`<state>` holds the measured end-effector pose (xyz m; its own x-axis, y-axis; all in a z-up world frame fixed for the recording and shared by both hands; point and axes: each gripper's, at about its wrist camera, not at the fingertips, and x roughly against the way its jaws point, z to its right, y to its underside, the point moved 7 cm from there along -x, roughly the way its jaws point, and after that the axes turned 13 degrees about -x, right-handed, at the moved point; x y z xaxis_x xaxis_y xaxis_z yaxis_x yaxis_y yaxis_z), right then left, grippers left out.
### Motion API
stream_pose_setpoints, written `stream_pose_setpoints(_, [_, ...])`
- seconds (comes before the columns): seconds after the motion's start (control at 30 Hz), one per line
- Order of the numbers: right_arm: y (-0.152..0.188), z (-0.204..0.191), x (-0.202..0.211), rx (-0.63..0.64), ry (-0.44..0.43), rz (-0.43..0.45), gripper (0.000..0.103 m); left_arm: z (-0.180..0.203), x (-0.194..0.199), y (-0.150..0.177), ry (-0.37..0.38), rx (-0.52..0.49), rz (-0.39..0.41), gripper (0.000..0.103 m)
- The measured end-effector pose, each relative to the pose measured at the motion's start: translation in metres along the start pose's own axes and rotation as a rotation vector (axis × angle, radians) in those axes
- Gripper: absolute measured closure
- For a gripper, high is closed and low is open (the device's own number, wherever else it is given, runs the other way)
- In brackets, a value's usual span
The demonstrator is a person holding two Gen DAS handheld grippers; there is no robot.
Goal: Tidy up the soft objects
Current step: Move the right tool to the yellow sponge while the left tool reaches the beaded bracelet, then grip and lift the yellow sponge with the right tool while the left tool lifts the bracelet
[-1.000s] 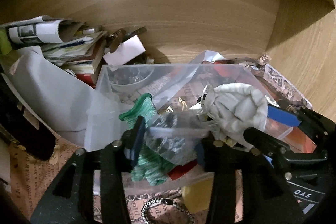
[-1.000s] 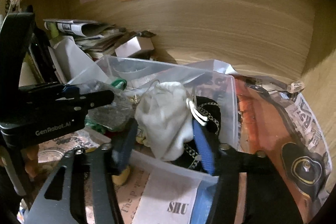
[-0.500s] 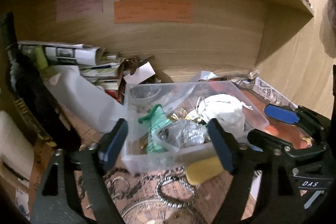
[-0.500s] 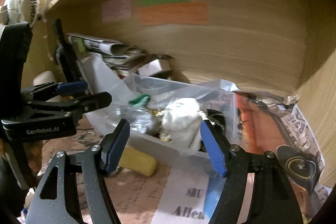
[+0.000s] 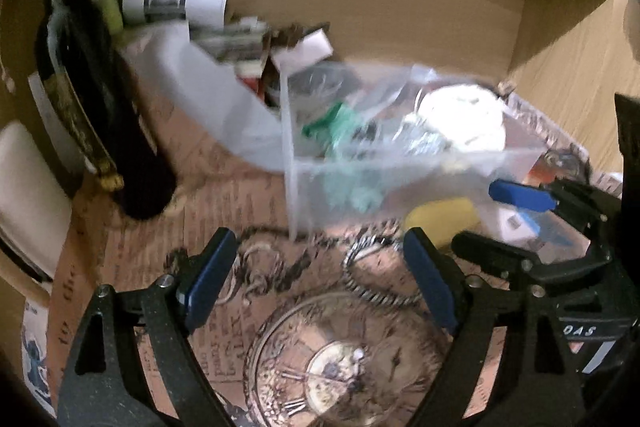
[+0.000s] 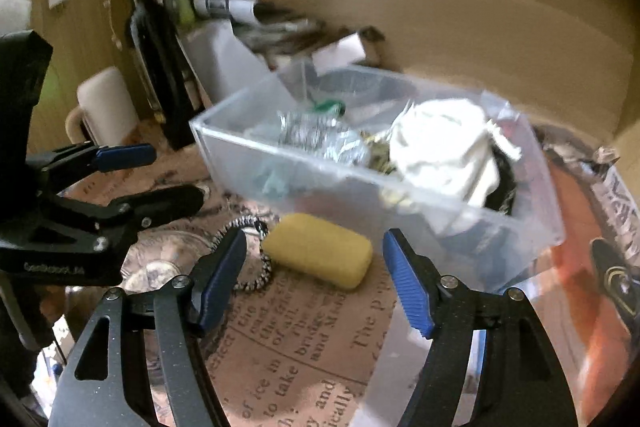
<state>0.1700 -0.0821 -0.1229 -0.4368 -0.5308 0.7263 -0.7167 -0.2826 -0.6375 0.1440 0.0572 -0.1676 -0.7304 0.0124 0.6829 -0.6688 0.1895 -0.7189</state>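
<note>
A clear plastic bin stands on the printed paper mat. In it lie a white cloth bundle, a crinkled clear bag and a green knit item. A yellow sponge lies on the mat in front of the bin, next to a black-and-white cord loop. My right gripper is open and empty, just short of the sponge. My left gripper is open and empty, over the mat in front of the bin.
A dark bottle and a white mug stand at the left. Stacked papers and a white sheet lie behind the bin. Wooden walls close the back and right. The left gripper shows in the right wrist view.
Both grippers let go of the bag and the white cloth in the bin, opened, and drew back and up. The bin's contents stayed put.
</note>
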Motion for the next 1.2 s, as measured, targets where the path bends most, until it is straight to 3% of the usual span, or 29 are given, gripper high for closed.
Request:
stream_pose_setpoints(0.1, [0.003,0.001,-0.01,0.003,0.01,-0.032,0.035,0.0,-0.01,0.01,0.015,0.004,-0.036,0.018])
stream_pose_setpoints(0.27, [0.009,0.005,-0.022,-0.008,0.008,-0.088,0.035,0.006,-0.025,0.018,0.069,0.003,-0.091,0.035])
stream_pose_setpoints(0.33, [0.011,0.004,-0.027,-0.007,0.01,-0.106,0.041,0.01,-0.031,0.019,0.083,-0.005,-0.108,0.043])
stream_pose_setpoints(0.4, [0.014,0.003,-0.03,-0.004,0.003,-0.119,0.055,0.015,-0.038,0.02,0.098,-0.017,-0.129,0.05])
stream_pose_setpoints(0.47, [0.014,0.002,-0.028,-0.005,-0.006,-0.119,0.063,0.02,-0.045,0.022,0.113,-0.028,-0.149,0.057])
stream_pose_setpoints(0.67, [0.014,0.002,-0.025,-0.003,-0.02,-0.101,0.071,0.025,-0.048,0.021,0.1,-0.053,-0.138,0.072])
stream_pose_setpoints(0.8, [0.015,0.0,-0.02,0.013,-0.019,-0.077,0.075,0.021,-0.052,0.019,0.103,-0.037,-0.137,0.095])
stream_pose_setpoints(1.2, [0.012,0.01,0.015,-0.023,-0.029,0.001,0.078,0.015,-0.017,0.014,0.081,-0.004,-0.05,0.097])
